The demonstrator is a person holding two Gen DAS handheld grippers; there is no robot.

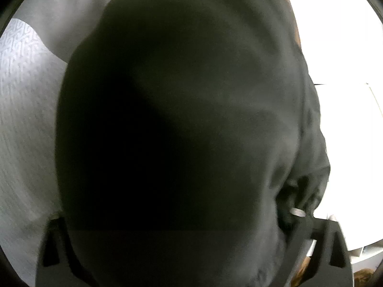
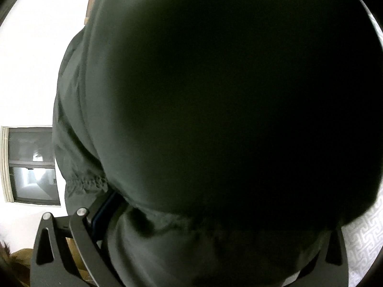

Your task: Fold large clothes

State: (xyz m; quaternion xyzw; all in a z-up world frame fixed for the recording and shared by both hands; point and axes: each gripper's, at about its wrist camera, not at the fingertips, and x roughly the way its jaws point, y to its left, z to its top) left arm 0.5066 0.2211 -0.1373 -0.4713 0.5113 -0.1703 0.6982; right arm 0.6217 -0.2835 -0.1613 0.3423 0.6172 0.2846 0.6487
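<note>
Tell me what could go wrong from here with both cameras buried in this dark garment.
1. The dark garment fills both wrist views, so neither grip can be checked; a hold may slip unnoticed.
2. Its gathered hem bunches against the right gripper's finger, so cloth could snag there.
3. Only a strip of patterned white surface shows, so the fold may land crooked.

Dim, blurred dark cloth (image 1: 182, 124) fills both views; white background overexposed
</note>
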